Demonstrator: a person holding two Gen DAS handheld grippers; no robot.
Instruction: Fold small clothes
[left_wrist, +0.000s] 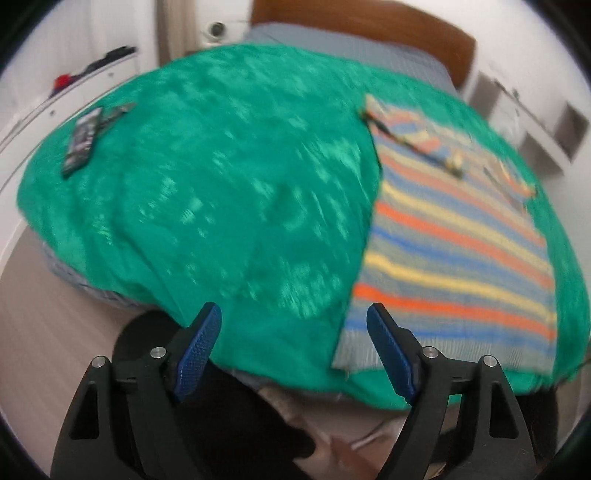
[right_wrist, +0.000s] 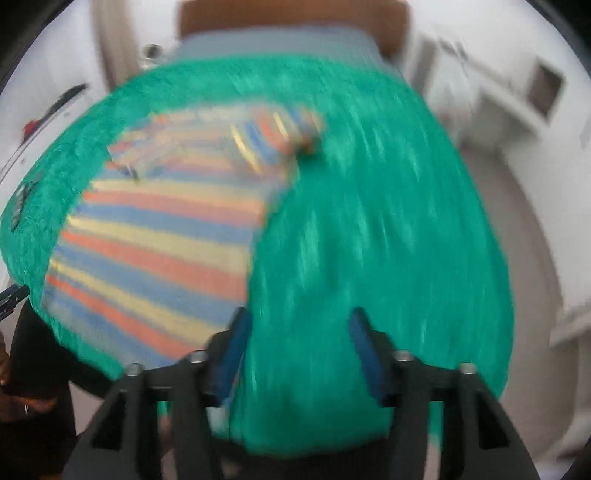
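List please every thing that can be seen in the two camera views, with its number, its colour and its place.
striped shirt: one; orange, yellow, blue stripes; lying spread on the green cover, right part in the left wrist view
green cover: one; green with pale marks; over the bed
bed headboard: one; brown; far end
dark flat object: one; blackish; far left on the cover, too blurred to identify
white furniture: white; right of the bed
left gripper: one; black, blue pads; open, above the near edge
right gripper: one; black, blue pads; open, over the cover
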